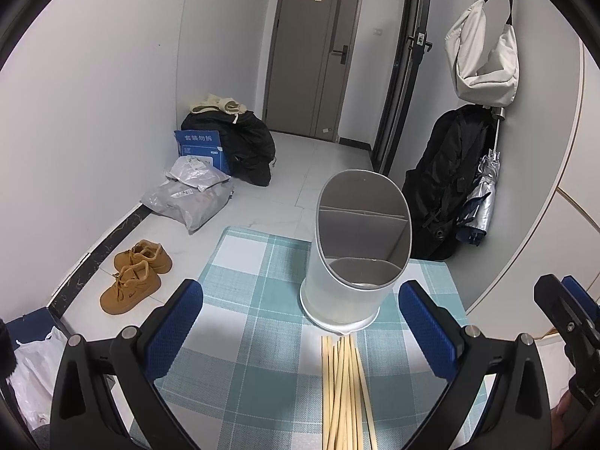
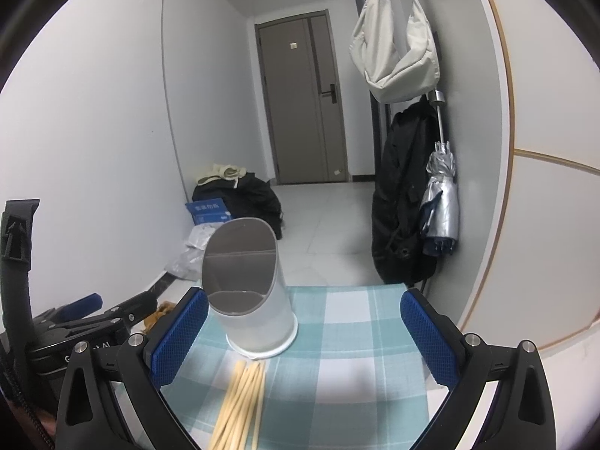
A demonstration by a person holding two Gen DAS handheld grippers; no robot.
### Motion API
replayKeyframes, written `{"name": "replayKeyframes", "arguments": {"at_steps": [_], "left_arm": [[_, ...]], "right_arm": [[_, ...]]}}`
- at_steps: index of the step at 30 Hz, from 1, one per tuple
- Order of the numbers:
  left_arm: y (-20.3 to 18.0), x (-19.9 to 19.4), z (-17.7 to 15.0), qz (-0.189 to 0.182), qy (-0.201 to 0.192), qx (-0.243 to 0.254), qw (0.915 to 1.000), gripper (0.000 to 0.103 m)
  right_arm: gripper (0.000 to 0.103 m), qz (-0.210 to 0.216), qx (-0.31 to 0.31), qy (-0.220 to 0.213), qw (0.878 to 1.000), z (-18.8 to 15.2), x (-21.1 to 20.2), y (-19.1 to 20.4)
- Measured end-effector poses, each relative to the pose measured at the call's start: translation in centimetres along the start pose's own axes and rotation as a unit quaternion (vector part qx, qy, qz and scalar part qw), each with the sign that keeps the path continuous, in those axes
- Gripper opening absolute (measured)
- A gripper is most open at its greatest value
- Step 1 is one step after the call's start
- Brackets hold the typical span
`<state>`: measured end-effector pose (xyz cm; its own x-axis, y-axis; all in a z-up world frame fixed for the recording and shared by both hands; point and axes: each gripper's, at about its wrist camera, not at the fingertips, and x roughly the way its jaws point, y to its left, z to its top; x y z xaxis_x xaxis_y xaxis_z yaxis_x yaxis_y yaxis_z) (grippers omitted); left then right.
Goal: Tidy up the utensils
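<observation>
A white utensil holder (image 1: pixel 352 262) with a slanted mouth and inner dividers stands upright on the teal checked tablecloth (image 1: pixel 243 300). A bundle of several pale wooden chopsticks (image 1: pixel 345 390) lies flat just in front of it. My left gripper (image 1: pixel 300 322) is open and empty, its blue pads either side of the chopsticks' far ends. In the right wrist view the holder (image 2: pixel 251 300) stands left of centre with the chopsticks (image 2: pixel 240 401) before it. My right gripper (image 2: pixel 303 333) is open and empty above the cloth (image 2: pixel 356 337). Each gripper shows at the other view's edge.
The table is small; its far edge lies just behind the holder. On the floor beyond lie tan shoes (image 1: pixel 135 273), grey parcels (image 1: pixel 191 198), a blue box and black bags (image 1: pixel 240 142). A black coat (image 2: pixel 401 202), an umbrella and a white bag (image 2: pixel 393 48) hang on the right wall.
</observation>
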<state>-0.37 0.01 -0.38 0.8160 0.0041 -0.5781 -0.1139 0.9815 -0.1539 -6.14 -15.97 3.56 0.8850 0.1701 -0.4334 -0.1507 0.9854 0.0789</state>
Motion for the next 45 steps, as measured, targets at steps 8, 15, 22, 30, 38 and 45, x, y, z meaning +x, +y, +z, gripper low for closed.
{"name": "replayKeyframes", "arguments": {"at_steps": [8, 15, 22, 30, 38, 45], "left_arm": [[-0.1, 0.2, -0.1, 0.008, 0.003, 0.006, 0.9999, 0.101], [0.3, 0.3, -0.2, 0.003, 0.009, -0.002, 1.0, 0.101], [0.3, 0.1, -0.4, 0.004, 0.008, -0.002, 1.0, 0.101], [0.7, 0.4, -0.3, -0.002, 0.015, -0.003, 0.9999, 0.101], [1.9, 1.6, -0.6, -0.007, 0.03, -0.014, 0.9994, 0.101], [3.9, 3.3, -0.6, -0.008, 0.054, -0.037, 0.9978, 0.101]], "right_arm": [[0.103, 0.005, 0.009, 0.004, 1.0, -0.1, 0.1, -0.3], [0.103, 0.007, 0.006, 0.008, 1.0, -0.2, 0.4, -0.2], [0.102, 0.011, 0.002, 0.013, 1.0, -0.5, 0.5, 0.2], [0.101, 0.025, 0.0, 0.029, 0.999, -0.9, 1.0, 0.5], [0.096, 0.043, -0.012, 0.082, 0.996, -2.1, 3.1, 1.4], [0.082, 0.043, -0.052, 0.194, 0.979, -5.0, 7.9, 1.9]]}}
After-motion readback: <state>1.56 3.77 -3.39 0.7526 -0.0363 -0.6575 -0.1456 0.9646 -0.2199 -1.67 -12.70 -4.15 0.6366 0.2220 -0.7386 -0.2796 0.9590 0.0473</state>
